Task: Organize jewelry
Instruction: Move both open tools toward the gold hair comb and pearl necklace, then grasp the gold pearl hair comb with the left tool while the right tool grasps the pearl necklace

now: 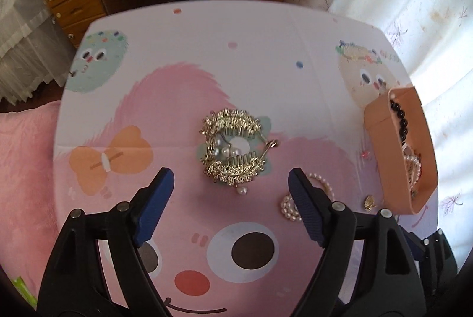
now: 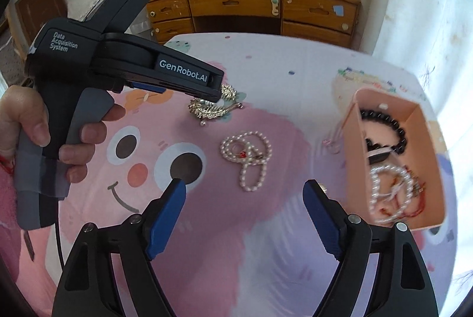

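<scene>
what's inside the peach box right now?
In the peach cardboard box: a black bead bracelet at the far end, a white pearl strand with red thread nearer. Anything beneath them is covered.

Lying mid-surface point(image 1: 266, 30): hair comb point(image 1: 233, 145). Lying nearer, rightward: pearl strand point(image 2: 246, 159). Sitting at right edge: box point(image 2: 353, 157), holding bead bracelet point(image 2: 393, 129) behind pearl bracelet point(image 2: 390, 190).
</scene>
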`<state>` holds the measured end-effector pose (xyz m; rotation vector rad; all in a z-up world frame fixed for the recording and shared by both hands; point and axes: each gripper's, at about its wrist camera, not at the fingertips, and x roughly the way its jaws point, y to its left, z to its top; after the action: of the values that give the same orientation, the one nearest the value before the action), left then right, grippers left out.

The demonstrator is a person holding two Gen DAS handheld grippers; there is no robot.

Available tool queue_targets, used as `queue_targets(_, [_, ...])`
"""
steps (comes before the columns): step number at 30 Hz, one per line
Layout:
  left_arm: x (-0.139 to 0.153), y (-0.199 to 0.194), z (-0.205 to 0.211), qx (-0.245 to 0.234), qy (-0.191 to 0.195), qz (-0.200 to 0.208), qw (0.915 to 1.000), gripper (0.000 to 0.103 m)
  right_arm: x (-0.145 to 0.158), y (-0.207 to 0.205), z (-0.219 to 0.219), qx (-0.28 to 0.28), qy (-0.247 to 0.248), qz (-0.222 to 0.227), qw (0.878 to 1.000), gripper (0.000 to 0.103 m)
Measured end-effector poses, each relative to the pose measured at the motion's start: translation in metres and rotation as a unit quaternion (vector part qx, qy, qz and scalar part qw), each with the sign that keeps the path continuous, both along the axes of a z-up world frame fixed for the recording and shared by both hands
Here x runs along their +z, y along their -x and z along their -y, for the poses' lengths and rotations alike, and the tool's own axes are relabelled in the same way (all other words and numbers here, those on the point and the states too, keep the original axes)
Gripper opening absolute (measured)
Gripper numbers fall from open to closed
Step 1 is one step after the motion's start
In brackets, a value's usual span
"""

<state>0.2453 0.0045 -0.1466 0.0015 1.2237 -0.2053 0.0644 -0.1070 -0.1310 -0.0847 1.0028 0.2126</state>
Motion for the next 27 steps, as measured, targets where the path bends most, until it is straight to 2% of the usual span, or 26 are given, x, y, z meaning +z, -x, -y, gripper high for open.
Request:
queue_targets(5, [-0.022, -0.013, 0.006, -0.011, -0.021, -0.020, 0.9995, 0.078, -0.033, -0.019, -0.009, -0.071, -0.009, 0.000, 0.997, 0.083])
queue_targets(8, [-0.031, -0.022, 0.009, -0.011, -0.003, -0.030, 0.9995, 0.078, -0.046, -0.026, -0.011, -0.101, -0.017, 0.017, 0.995, 0.083])
queue_targets(11, [-0.036, -0.028, 0.013, -0.010, 0.010, -0.031, 0.9994, 0.078, -0.056, -0.033, -0.019, -0.113, -0.001, 0.033, 0.993, 0.083])
queue_targets(17, [-0.040, -0.034, 0.030, -0.016, -0.036, -0.009, 0.9992, 0.078, -0.071, -0.044, -0.034, -0.092, 0.028, 0.040, 0.995, 0.081])
queue_targets(19, [-0.041, -0.036, 0.035, -0.019, -0.047, -0.004, 0.9987, 0.078, -0.075, -0.047, -0.036, -0.090, 0.028, 0.036, 0.995, 0.072])
queue_targets(21, [-0.041, -0.037, 0.038, -0.018, -0.045, 0.002, 0.9988, 0.079, -0.075, -0.049, -0.036, -0.090, 0.043, 0.041, 0.994, 0.054])
queue_targets(25, [-0.042, -0.039, 0.038, -0.007, -0.043, 0.011, 0.9990, 0.078, -0.073, -0.049, -0.032, -0.091, 0.045, 0.042, 0.994, 0.035])
queue_targets(27, [-0.043, -0.038, 0.037, -0.007, -0.042, 0.016, 0.9990, 0.078, -0.073, -0.048, -0.028, -0.088, 0.048, 0.044, 0.994, 0.019])
